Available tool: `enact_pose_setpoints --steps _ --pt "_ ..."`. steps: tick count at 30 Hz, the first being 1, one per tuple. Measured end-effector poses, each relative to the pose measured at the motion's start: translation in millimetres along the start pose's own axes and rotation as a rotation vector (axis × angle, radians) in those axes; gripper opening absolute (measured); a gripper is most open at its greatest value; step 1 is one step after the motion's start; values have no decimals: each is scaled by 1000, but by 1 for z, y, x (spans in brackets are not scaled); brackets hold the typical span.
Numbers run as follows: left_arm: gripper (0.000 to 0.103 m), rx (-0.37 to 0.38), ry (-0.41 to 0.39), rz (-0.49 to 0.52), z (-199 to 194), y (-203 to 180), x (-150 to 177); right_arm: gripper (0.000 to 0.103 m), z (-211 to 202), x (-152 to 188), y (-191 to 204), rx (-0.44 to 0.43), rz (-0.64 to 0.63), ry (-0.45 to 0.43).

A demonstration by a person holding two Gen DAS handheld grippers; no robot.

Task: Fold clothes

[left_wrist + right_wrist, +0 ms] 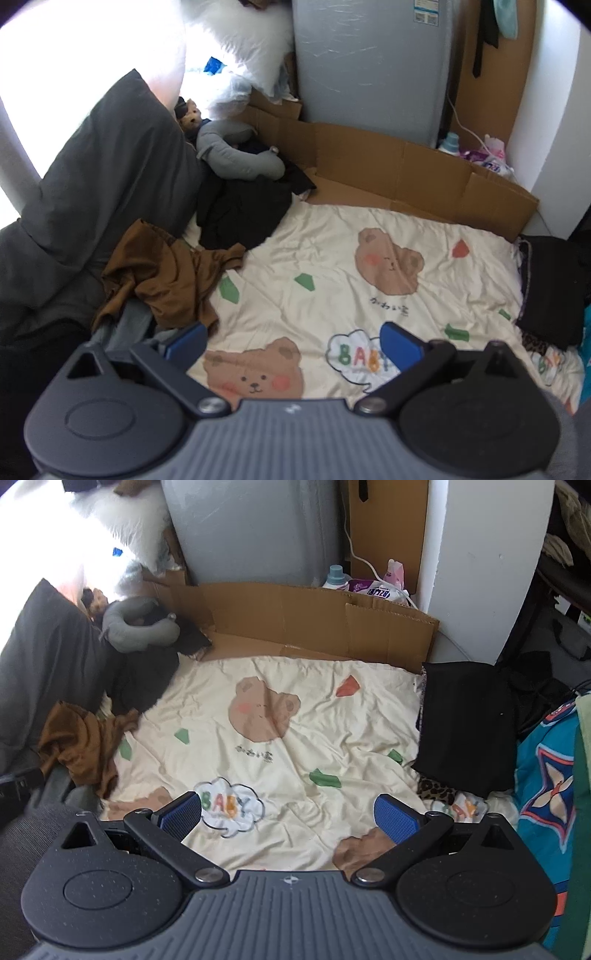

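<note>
A cream bedsheet (325, 258) printed with bears covers the bed (314, 731). A crumpled brown garment (166, 273) lies at its left edge, and the right wrist view shows the same brown garment (81, 742). Behind it sits a heap of black clothes (243, 210). On the right edge rests a folded black garment (465, 723), also in the left wrist view as a folded black garment (550, 284). My left gripper (293, 341) hovers open above the sheet, its left finger close to the brown garment. My right gripper (290, 812) is open over the sheet, holding nothing.
A grey duvet (92, 192) is bunched at the left. A grey neck pillow (236, 155) and a small plush bear (190, 114) lie at the back left. Cardboard (314, 616) lines the far bed edge before a grey cabinet (369, 62). A teal patterned cloth (546, 786) is at the right.
</note>
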State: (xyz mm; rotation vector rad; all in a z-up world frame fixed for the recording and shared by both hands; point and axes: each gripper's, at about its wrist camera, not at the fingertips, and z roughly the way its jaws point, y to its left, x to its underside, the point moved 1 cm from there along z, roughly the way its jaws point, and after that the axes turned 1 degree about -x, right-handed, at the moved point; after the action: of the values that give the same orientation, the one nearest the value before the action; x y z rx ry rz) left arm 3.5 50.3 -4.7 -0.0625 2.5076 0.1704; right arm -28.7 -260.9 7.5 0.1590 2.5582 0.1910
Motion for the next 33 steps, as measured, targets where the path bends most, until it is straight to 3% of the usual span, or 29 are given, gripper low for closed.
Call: enact_pose_setpoints --steps 12,19,26,33 --pt "95 19 12 -135 31 81 -9 103 -12 -22 11 -101 55 -94" --pt "92 19 65 -184 58 115 9 103 9 -30 34 -173 43 -139" --pt "86 10 93 -250 90 157 24 103 29 -39 50 -181 18 -157" --pt "84 -10 113 -257 144 176 19 103 53 -47 58 -178 -16 -178"
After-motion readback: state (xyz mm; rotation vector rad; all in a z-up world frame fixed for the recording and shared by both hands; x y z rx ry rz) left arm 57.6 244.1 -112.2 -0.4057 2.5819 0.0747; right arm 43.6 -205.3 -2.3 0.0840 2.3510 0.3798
